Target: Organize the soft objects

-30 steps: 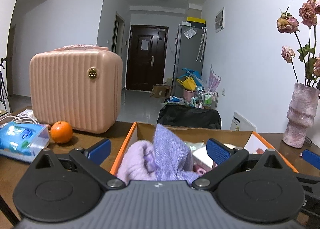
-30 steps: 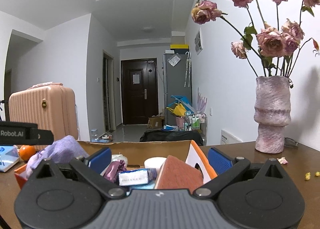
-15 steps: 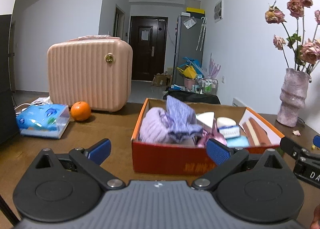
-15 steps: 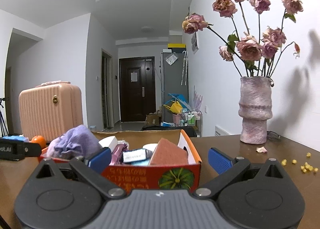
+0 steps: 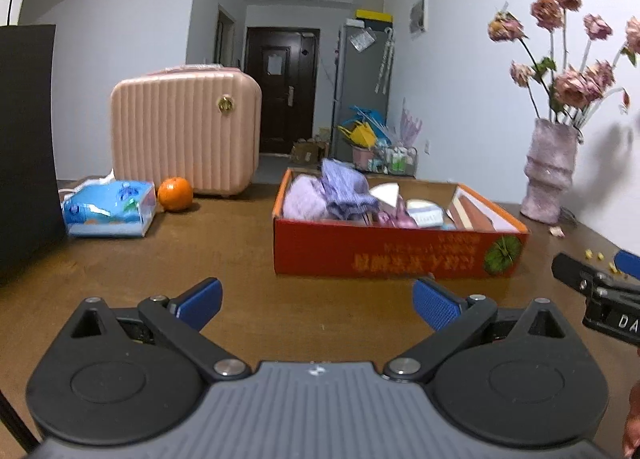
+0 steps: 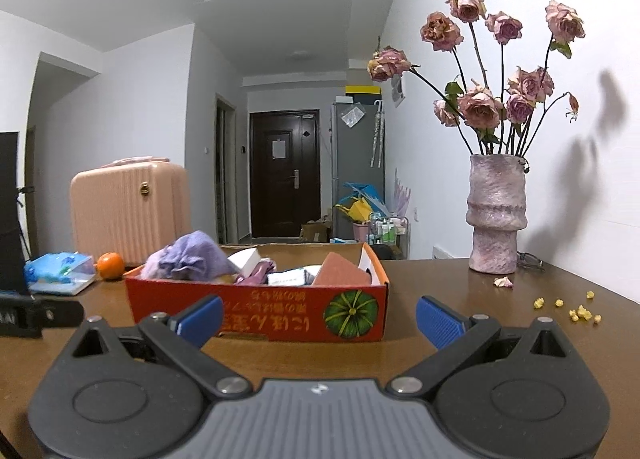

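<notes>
Left wrist view, desk: carrying a red box holding purple cloths.
Left gripper: hovering spread wide, holding nothing.
Right gripper: spreading wide, empty.

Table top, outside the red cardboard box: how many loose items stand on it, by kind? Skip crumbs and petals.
Pink ribbed hard-shell case: 1
Round orange fruit: 1
Blue plastic-wrapped tissue pack: 1
Mauve textured vase of dried roses: 1
Total: 4
</notes>
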The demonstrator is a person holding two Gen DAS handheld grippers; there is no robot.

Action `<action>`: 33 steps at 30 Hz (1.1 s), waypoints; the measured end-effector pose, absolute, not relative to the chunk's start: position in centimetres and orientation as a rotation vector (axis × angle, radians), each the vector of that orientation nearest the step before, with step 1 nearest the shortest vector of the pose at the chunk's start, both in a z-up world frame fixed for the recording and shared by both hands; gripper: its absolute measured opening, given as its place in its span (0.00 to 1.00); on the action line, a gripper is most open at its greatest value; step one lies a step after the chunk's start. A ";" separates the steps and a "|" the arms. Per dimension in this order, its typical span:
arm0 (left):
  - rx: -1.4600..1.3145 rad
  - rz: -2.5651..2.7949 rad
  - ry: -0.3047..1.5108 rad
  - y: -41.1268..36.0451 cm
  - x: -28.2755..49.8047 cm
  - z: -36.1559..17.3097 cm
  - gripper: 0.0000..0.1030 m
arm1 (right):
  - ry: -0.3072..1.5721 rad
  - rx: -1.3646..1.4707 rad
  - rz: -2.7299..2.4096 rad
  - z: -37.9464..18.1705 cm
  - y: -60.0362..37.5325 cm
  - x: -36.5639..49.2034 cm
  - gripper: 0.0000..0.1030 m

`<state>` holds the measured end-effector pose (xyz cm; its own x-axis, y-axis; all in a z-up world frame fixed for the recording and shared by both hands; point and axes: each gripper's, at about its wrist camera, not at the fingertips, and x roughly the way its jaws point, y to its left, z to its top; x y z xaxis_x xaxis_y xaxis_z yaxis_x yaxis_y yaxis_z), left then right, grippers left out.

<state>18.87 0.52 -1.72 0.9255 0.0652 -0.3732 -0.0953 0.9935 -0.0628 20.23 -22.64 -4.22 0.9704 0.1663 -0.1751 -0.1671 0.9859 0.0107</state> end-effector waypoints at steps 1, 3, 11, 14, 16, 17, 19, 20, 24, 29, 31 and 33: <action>-0.076 0.077 0.388 0.4 18.3 -2.0 1.00 | 0.178 -0.005 0.172 -4.2 -22.7 19.6 1.00; -0.065 0.071 0.395 0.1 17.3 -2.3 1.00 | 0.179 -0.006 0.177 -4.2 -22.8 18.4 1.00; -0.077 0.030 0.397 0.2 13.0 -2.4 1.00 | 0.218 0.025 0.202 -4.2 -24.0 13.4 1.00; -0.082 0.019 0.403 0.5 11.6 -2.2 1.00 | 0.247 0.017 0.200 -4.3 -24.3 11.4 1.00; -0.088 0.011 0.405 0.7 10.7 -1.9 1.00 | 0.274 0.023 0.203 -4.1 -24.5 10.4 1.00; -0.087 0.008 0.405 0.7 10.4 -1.7 1.00 | 0.286 0.026 0.204 -4.0 -24.6 10.0 1.00; -0.076 0.007 0.397 0.7 9.5 -1.2 1.00 | 0.299 0.028 0.203 -3.5 -24.8 9.1 1.00; -0.068 0.008 0.388 0.7 9.0 -0.9 1.00 | 0.299 0.025 0.204 -3.1 -24.9 8.8 1.00; -0.031 -0.001 0.350 0.5 7.2 0.5 1.00 | 0.277 -0.005 0.212 -1.1 -24.7 7.2 1.00; -0.016 -0.030 0.302 0.0 5.1 2.0 1.00 | 0.247 -0.023 0.237 1.0 -24.3 5.7 1.00; -0.006 -0.036 0.283 -0.3 4.4 2.3 1.00 | 0.234 -0.032 0.239 1.4 -24.1 5.2 1.00; -0.002 -0.043 0.279 -0.6 4.2 2.4 1.00 | 0.230 -0.034 0.245 1.6 -23.9 4.8 1.00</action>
<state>4.19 -0.63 2.38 0.9604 -0.0423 -0.2753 0.0418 0.9991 -0.0080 4.78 -23.93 1.61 0.9441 0.2365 -0.2296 -0.2443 0.9697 -0.0059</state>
